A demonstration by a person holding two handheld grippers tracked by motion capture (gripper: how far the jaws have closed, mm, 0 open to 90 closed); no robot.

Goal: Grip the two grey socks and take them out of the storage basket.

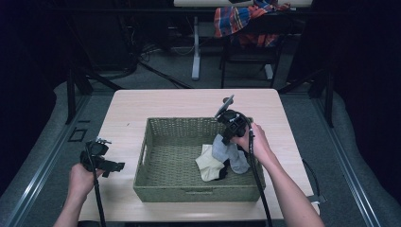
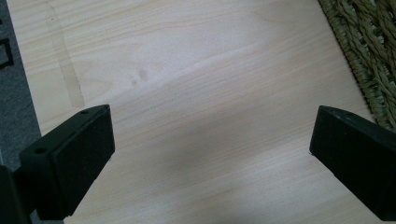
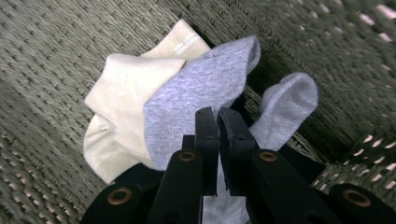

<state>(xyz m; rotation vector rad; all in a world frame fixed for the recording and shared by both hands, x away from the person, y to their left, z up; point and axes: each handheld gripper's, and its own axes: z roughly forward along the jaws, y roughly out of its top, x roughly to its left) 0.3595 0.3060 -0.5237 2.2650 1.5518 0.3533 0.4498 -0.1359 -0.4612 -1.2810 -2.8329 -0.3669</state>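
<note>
Two grippers | right gripper [image 3: 217,116] pinches grey sock [image 3: 196,98] (near basket [image 1: 142,156] wall) | left gripper [image 2: 210,154] agape

One woven basket [image 1: 156,163] is sitting on one table [image 1: 189,101]. Inside are lying two grey socks [image 3: 196,88], one cream sock [image 3: 121,107] and one black sock [image 1: 222,172].

A recording or laboratory workspace rather than a home: a pale wood-grain counter [image 1: 142,106] stands alone on grey carpet [image 1: 156,75], ringed by dark curtains [image 1: 28,71] and black stands [image 1: 71,90]. Cables [image 1: 151,49] trail across the floor behind it, beside a white desk leg [image 1: 196,47] and a chair [image 1: 248,52] draped with plaid cloth [image 1: 236,19]
</note>
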